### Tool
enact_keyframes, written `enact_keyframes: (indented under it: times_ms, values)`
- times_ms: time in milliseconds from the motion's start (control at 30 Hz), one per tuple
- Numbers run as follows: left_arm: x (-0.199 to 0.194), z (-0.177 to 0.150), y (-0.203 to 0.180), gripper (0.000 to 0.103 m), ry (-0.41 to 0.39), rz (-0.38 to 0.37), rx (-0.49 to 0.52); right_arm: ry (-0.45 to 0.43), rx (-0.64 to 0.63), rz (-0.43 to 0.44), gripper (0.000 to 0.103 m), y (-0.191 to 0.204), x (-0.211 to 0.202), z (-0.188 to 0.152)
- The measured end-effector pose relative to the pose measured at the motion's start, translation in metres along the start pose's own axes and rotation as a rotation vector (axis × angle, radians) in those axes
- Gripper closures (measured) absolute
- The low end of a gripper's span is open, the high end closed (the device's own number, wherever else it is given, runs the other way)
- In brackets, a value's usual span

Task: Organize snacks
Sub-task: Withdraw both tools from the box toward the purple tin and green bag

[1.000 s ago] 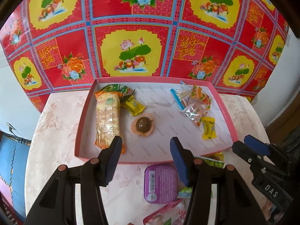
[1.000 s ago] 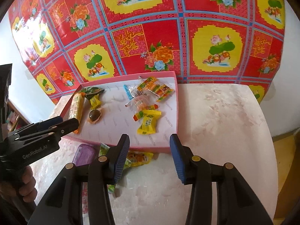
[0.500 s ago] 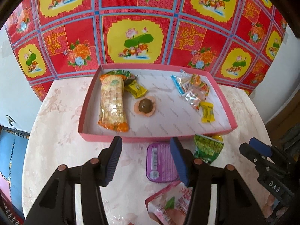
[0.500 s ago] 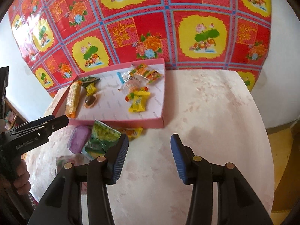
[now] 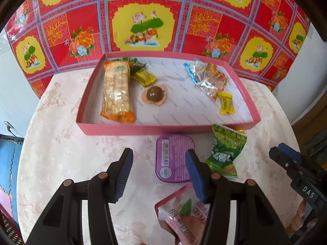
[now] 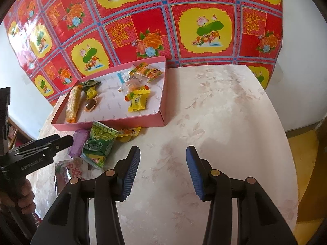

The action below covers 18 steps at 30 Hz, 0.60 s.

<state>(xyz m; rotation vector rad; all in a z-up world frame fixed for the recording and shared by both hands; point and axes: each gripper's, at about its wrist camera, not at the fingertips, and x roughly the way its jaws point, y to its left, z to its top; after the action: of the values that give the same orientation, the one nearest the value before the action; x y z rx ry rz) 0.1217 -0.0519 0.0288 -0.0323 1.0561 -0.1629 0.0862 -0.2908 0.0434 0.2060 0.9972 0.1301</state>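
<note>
Pink tray [image 5: 114, 129] holds a long cracker pack [image 5: 117, 90] and candies; both tools empty, half-open

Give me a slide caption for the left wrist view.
Open left gripper above a purple tub and green packet, just outside the pink tray.

**Colours and patterns recorded**

Tray [image 5: 114, 129]: pink walls, white floor. Table [image 6: 224, 122]: pale cream, printed with faint pink blossoms. Backdrop cloth [image 5: 143, 24]: red squares gridded in blue, with yellow lotus panels (orange and blue flowers between). Tub [image 5: 173, 157]: purple. Pea packet [image 5: 226, 149]: green. Long cracker pack [image 5: 116, 91]: orange-ended. Gripper pads [image 6: 130, 173]: ribbed blue.
</note>
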Motion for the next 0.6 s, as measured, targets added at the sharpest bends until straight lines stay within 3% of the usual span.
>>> enact_keyframes:
  times_ms: [600]
  values:
    - [0.022, -0.007, -0.023, 0.045, 0.051, 0.017, 0.069, 0.014, 0.014, 0.022, 0.055, -0.007, 0.007, -0.004]
